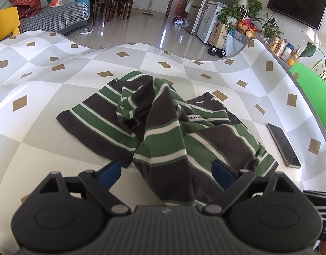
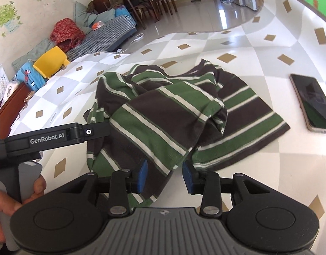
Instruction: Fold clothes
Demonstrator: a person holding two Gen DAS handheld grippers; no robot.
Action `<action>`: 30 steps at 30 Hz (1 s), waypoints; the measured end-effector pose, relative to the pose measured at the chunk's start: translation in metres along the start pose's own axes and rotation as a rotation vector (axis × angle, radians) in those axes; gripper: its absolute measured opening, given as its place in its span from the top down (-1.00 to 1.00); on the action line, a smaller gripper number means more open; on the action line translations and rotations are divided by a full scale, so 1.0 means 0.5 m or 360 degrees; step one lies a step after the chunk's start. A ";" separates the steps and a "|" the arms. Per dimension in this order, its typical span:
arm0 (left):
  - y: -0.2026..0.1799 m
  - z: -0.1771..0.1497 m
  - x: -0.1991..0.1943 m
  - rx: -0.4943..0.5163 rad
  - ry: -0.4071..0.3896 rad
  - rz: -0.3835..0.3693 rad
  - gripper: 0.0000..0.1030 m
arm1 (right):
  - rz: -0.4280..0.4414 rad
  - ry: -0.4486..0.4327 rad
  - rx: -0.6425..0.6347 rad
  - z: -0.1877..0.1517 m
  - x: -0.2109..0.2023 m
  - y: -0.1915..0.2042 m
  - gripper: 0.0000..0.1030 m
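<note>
Striped shirt lies crumpled on the checked tablecloth beside a phone — soft, light, limp knit, I judge. Left gripper gapes wide, right gripper part-open, cloth loose between both — I'd pinch hem corners
</note>
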State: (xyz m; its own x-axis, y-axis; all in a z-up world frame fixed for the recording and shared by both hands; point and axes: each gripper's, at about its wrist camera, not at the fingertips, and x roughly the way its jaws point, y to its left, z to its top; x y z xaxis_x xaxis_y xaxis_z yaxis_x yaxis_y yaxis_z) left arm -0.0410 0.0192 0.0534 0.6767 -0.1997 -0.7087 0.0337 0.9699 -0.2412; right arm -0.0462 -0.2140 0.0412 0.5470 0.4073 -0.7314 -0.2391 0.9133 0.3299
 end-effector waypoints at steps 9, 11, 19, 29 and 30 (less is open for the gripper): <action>0.013 -0.010 0.024 -0.0037 0.0028 0.0058 -0.79 | 0.0069 0.0060 0.0220 -0.007 0.057 -0.018 0.28; 0.016 -0.011 0.030 -0.0051 0.0026 0.0067 -0.78 | 0.0094 0.0077 0.0265 -0.008 0.071 -0.020 0.28; 0.025 -0.010 0.049 -0.0097 -0.0003 0.0088 -0.75 | 0.0081 0.0060 0.0275 -0.003 0.104 -0.010 0.29; 0.025 -0.005 0.046 -0.0093 -0.0055 0.0078 -0.08 | 0.0026 -0.0083 0.0197 0.006 0.093 0.000 0.84; 0.028 -0.004 0.043 -0.0101 -0.0068 0.0082 -0.04 | 0.0013 -0.0109 0.0186 0.007 0.089 0.001 0.85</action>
State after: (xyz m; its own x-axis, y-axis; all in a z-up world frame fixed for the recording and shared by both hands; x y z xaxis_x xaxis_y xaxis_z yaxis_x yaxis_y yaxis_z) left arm -0.0273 0.0280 0.0337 0.7071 -0.1421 -0.6927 -0.0479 0.9677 -0.2475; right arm -0.0189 -0.1955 0.0109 0.5996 0.4100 -0.6873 -0.1512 0.9014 0.4058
